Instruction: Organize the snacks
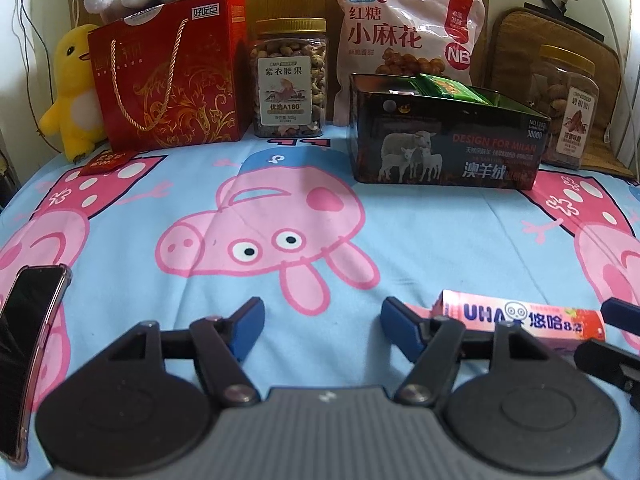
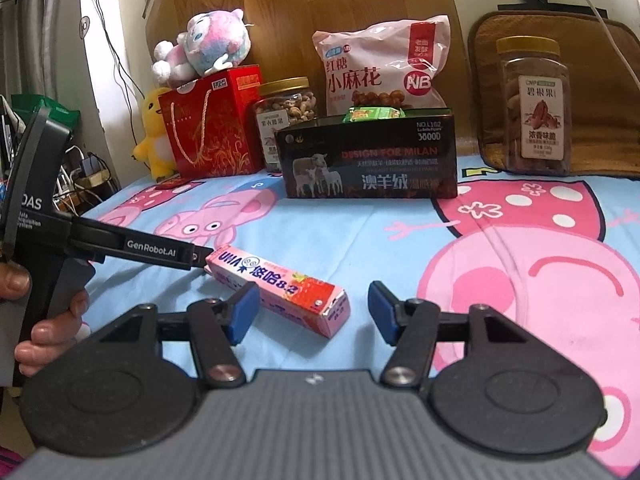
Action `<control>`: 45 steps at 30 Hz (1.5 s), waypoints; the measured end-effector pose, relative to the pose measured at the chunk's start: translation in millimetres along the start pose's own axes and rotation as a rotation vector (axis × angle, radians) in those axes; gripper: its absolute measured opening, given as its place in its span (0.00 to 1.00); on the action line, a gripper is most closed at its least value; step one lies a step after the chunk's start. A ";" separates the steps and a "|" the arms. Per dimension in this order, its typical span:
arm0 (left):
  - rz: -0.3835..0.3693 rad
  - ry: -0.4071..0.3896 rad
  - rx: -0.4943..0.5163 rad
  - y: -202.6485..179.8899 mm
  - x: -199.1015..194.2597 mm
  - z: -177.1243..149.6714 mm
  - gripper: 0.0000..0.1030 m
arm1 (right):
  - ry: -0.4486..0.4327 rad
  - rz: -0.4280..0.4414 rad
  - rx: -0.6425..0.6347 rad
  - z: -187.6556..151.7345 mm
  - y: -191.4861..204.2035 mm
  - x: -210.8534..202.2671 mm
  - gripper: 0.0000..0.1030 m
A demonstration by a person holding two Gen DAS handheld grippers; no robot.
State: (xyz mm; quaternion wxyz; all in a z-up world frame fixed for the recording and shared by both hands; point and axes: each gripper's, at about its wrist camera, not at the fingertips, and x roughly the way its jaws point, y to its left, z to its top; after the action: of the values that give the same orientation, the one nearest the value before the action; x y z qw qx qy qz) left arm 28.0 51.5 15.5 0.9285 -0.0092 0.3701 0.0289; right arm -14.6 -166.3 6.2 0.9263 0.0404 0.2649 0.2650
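Pink candy box (image 2: 280,292) lies flat on the sheet (image 2: 400,240), partly between your right gripper (image 2: 314,312)'s spread fingers; your left gripper (image 1: 322,330) stands apart too, empty, just beside it. Square your right fingers across its long sides before squeezing, then carry it to the open black box (image 2: 370,164) beyond

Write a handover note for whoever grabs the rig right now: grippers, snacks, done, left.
Left gripper: open, empty, just left of the pink candy box.
Right gripper: open, candy box lying loose on the sheet between its fingers.
Black box at the back already holds green packets.
Left to do: the candy box probably goes into the black box. Jars and bag stand untouched at the back.
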 end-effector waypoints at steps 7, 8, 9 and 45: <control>-0.001 0.018 -0.005 0.7 0.7 2.0 0.66 | 0.029 0.007 0.018 1.0 -2.3 3.5 0.61; -0.002 0.021 -0.005 1.2 1.2 2.5 0.66 | 0.037 0.005 0.020 1.3 -2.9 4.7 0.61; -0.002 0.024 -0.006 1.5 1.3 2.9 0.67 | 0.043 0.003 0.023 1.4 -3.2 5.7 0.61; -0.010 0.063 -0.041 6.6 3.4 8.7 0.73 | 0.084 0.062 -0.047 -0.2 4.2 8.5 0.60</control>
State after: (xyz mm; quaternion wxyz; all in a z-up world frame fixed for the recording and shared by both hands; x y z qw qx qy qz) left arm 36.1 58.6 19.5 0.9161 -0.0309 0.3986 0.0315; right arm -10.5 -158.3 3.0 0.9063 0.0155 0.2960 0.3012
